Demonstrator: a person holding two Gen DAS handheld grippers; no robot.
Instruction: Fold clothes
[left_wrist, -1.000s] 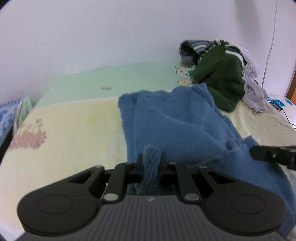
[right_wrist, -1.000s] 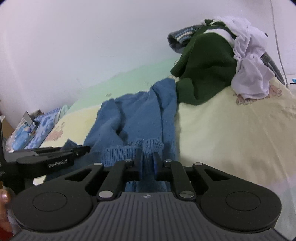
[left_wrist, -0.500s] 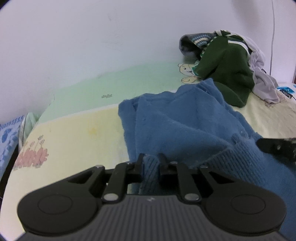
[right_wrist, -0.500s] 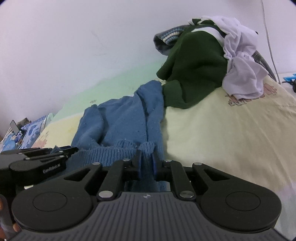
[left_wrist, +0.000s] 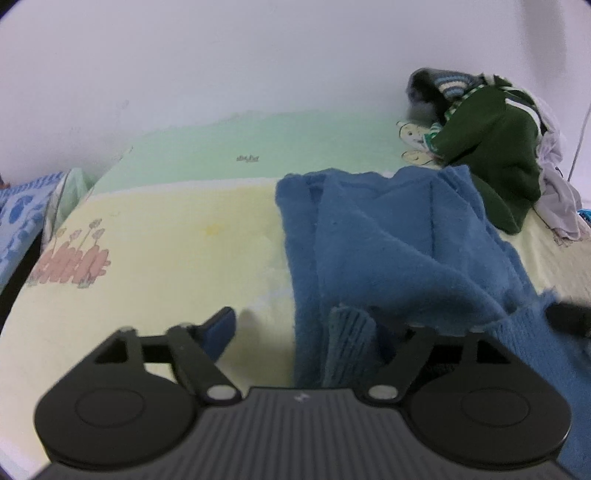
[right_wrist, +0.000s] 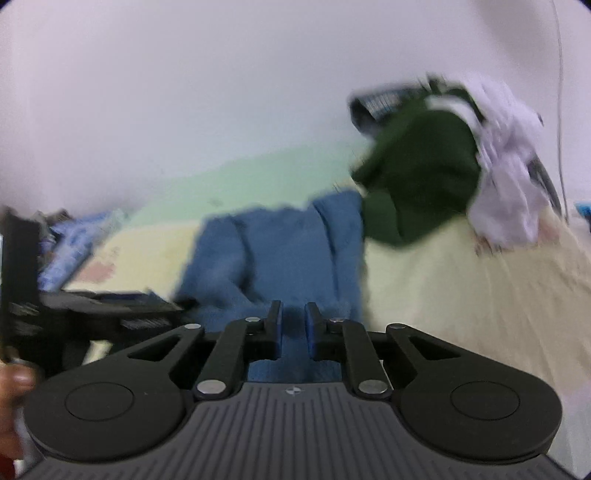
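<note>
A blue knitted sweater (left_wrist: 388, 236) lies on the bed, partly folded over itself, its ribbed hem (left_wrist: 347, 339) standing loose between my left fingers. My left gripper (left_wrist: 306, 332) is wide open just above the hem, no longer holding it. In the right wrist view, which is blurred, the sweater (right_wrist: 280, 243) lies ahead. My right gripper (right_wrist: 293, 325) has its jaws a little apart, over the sweater's near edge with no cloth pinched between them. The left gripper (right_wrist: 110, 317) shows at the left there.
The bed has a yellow and green sheet (left_wrist: 166, 243). A pile of clothes with a dark green garment (left_wrist: 491, 147) and a white one (right_wrist: 509, 173) sits at the back right. A wall is behind. A blue patterned pillow (left_wrist: 18, 206) lies at the far left.
Both grippers held the sweater's ribbed hem before. The left gripper has opened wide and let go. The right jaws have parted and released the hem, and the right gripper is moving.
</note>
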